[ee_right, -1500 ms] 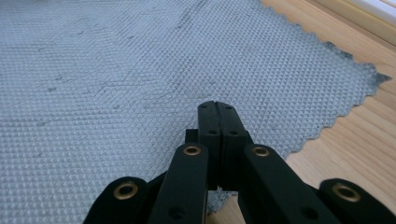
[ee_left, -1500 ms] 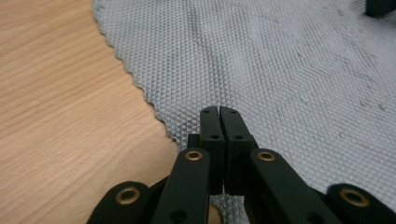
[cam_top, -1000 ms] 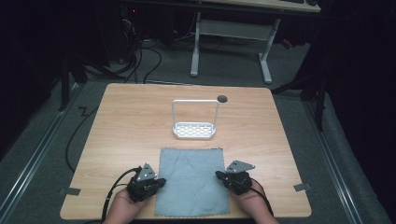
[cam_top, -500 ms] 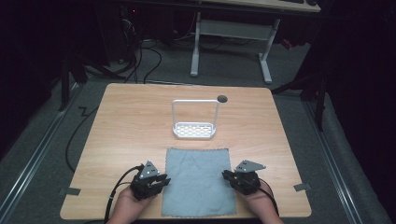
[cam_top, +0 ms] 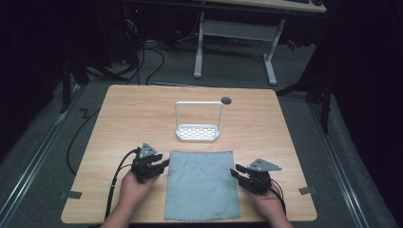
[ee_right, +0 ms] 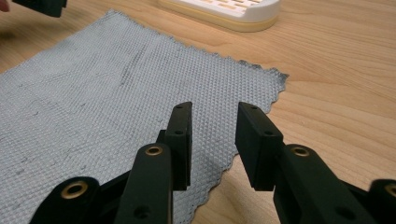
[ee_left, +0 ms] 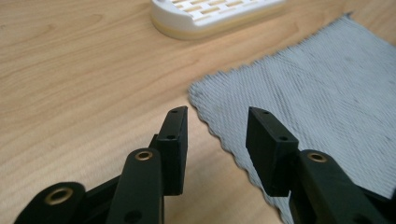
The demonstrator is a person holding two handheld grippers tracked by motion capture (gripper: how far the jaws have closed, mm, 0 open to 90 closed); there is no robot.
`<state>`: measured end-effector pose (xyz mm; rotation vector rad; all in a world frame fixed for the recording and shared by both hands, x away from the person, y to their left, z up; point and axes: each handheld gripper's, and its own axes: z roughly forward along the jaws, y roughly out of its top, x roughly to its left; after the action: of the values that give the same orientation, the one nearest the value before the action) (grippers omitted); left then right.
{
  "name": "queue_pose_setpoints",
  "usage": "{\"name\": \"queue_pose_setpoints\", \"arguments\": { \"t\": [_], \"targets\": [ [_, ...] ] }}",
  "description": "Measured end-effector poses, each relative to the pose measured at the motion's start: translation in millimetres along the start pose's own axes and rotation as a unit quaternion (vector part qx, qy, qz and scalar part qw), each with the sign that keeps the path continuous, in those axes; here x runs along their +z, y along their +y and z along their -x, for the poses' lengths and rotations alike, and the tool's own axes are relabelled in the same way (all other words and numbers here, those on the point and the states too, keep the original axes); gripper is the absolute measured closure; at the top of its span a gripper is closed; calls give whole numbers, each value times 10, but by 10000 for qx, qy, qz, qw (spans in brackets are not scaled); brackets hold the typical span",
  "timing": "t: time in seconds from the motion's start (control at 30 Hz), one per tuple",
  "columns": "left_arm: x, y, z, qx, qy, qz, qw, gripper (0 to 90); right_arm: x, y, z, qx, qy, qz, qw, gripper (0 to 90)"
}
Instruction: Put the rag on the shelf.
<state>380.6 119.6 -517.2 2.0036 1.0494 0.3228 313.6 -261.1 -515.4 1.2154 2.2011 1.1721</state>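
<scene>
A grey-blue cloth (cam_top: 203, 183) lies flat on the wooden table (cam_top: 123, 114), near the front edge. My left gripper (cam_top: 164, 163) sits open beside the cloth's left edge, close to its far left corner (ee_left: 198, 91). In the left gripper view the cloth (ee_left: 317, 88) spreads right of the left gripper (ee_left: 215, 116), and nothing is between the jaws. My right gripper (cam_top: 235, 170) stands open at the cloth's right edge. In the right gripper view the right gripper (ee_right: 213, 112) hovers over the wavy hem of the cloth (ee_right: 112, 88), not touching it.
A white slotted tray with a tall wire handle (cam_top: 197, 131) stands just beyond the cloth; it appears as the tray (ee_left: 215, 14) and the tray (ee_right: 224, 11) in the gripper views. A dark round hole (cam_top: 226, 100) marks the table's back. Cables trail off the table's left.
The cloth has slid a little to the right and nearer the front edge. Both grippers shifted slightly right with it and now stand open at its side edges.
</scene>
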Motion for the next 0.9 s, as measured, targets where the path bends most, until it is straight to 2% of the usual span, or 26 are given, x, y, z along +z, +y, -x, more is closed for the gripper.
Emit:
{"name": "queue_pose_setpoints", "arguments": {
  "t": [0.13,0.27,0.33,0.37,0.4,0.47,0.5,0.57,0.7,0.77,0.8,0.83,0.9],
  "targets": [
    [176,65,-7,-61,-57,-125,9999,564,7,-5,23,33,16,-1,10000,656],
    [358,117,21,40,39,-313,9995,534,19,-13,34,28,18,-27,10000,631],
    [398,138,26,-57,66,-234,9997,529,25,-18,31,28,-3,-45,10000,622],
    [410,141,27,-109,50,-207,9997,566,36,-18,30,-30,-8,-52,10000,607],
    [421,137,38,-95,38,-167,9998,566,36,-18,30,-30,-8,-52,10000,607],
    [438,127,88,169,179,-135,9996,622,57,-7,25,-29,-51,-40,10000,599],
    [443,126,103,256,211,-125,9994,712,83,19,20,-16,-56,-24,10000,583],
    [445,118,116,253,187,-122,9994,739,108,38,19,-36,-75,-6,10000,571],
    [438,105,92,145,79,-108,9998,860,267,166,70,9,-320,-133,9994,556],
    [432,102,73,70,-3,-111,9999,882,336,210,123,137,-353,-196,9991,557],
    [430,100,70,60,-15,-112,9999,888,395,248,152,148,-465,-307,9983,557],
    [427,98,73,74,-13,-114,9999,889,432,273,171,94,-545,-337,9979,559],
    [424,96,82,124,20,-119,9999,890,525,347,234,233,-563,-392,9974,560]
  ]
}}
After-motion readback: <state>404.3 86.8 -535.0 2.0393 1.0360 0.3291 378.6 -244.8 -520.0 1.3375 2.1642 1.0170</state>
